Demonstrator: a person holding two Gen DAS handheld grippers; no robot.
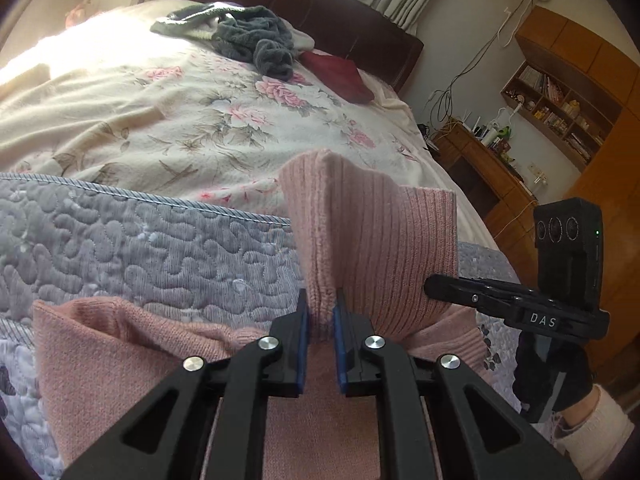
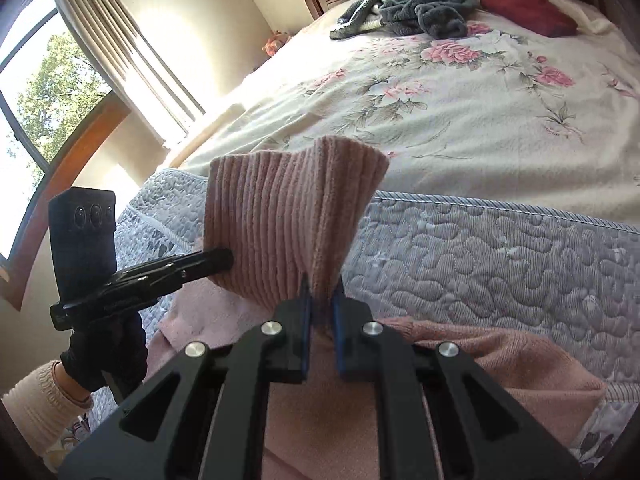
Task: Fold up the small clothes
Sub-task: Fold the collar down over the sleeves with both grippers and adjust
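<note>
Sweater: a pink ribbed sweater (image 1: pixel 372 248) lies at lower centre of frame on a grey quilt (image 1: pixel 140 248) on the bed, one ribbed edge lifted.
Left hand-held gripper (image 1: pixel 321 312): pinching that edge.
Right hand-held gripper (image 2: pixel 321 300): pinching the same edge.
Background: grey clothes (image 2: pixel 416 10), upper frame.

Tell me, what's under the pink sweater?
The pink sweater lies on a grey-blue quilted cover, which shows all around it. Both grippers, left and right, pinch its ribbed end up. What lies beneath the flat part is covered, so I cannot tell.
</note>
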